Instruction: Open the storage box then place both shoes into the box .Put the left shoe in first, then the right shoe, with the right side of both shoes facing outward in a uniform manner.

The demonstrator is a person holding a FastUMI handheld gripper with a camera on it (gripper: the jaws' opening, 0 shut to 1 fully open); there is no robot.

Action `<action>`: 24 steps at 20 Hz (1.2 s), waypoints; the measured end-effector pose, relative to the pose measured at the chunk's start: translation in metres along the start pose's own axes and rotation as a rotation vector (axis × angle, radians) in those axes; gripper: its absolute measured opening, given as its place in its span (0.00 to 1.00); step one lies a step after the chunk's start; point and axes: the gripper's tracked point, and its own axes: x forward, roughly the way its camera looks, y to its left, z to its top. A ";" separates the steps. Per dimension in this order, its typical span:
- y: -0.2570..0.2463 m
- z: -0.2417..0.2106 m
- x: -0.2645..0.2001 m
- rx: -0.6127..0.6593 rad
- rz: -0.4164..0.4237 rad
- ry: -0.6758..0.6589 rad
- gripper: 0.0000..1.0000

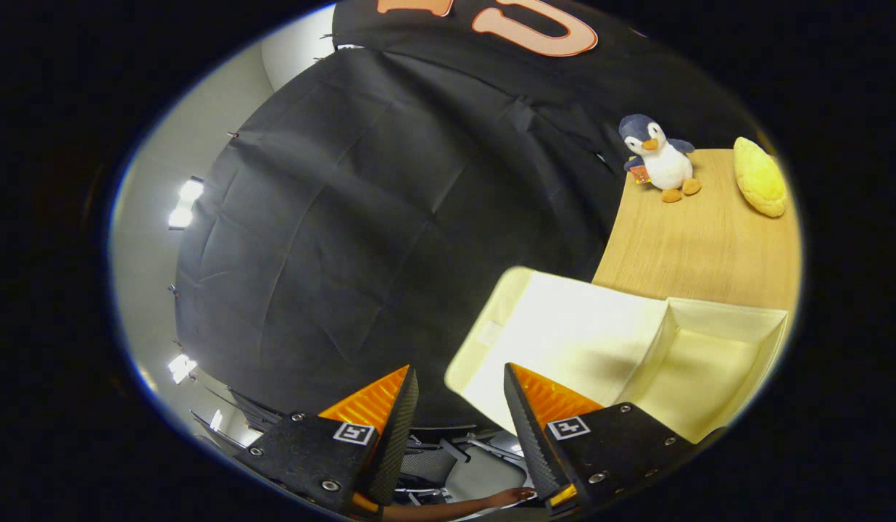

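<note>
Storage box: your cream fabric storage box (636, 355) stands open on the wooden table (702, 246), its lid flap (564, 341) thrown back toward the booth wall and its inner cavity bare as far as you can see.
Box and fingers: one of your two fingers overlaps the near edge of the lid flap; whether it touches the fabric cannot be told.
Gripper: your gripper (459, 384) has its fingers spread apart, with nothing between them; the gap looks past the box's edge onto the dark cloth.
Tilt: you are holding the gripper rolled to one side, so the table and box appear steeply slanted.
Table: the wooden top runs on beyond the box.
Penguin: a plush penguin (658, 156) sits upright at the far end of the table, against the black cloth wall (390, 203), well apart from the box.
Yellow toy: a yellow plush item (760, 177) lies near the penguin, on the same far end.
Hand: a person's hand (509, 497) shows low between your fingers, by some office chairs (426, 464).
</note>
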 end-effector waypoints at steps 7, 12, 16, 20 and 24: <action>-0.095 -0.007 -0.071 -0.009 -0.216 -0.096 0.72; -0.181 -0.024 -0.145 -0.005 -0.443 -0.207 0.72; -0.246 -0.063 -0.211 -0.015 -0.660 -0.224 0.72; -0.299 -0.110 -0.255 -0.005 -0.830 -0.201 0.72; -0.341 -0.153 -0.288 -0.050 -0.984 -0.152 0.72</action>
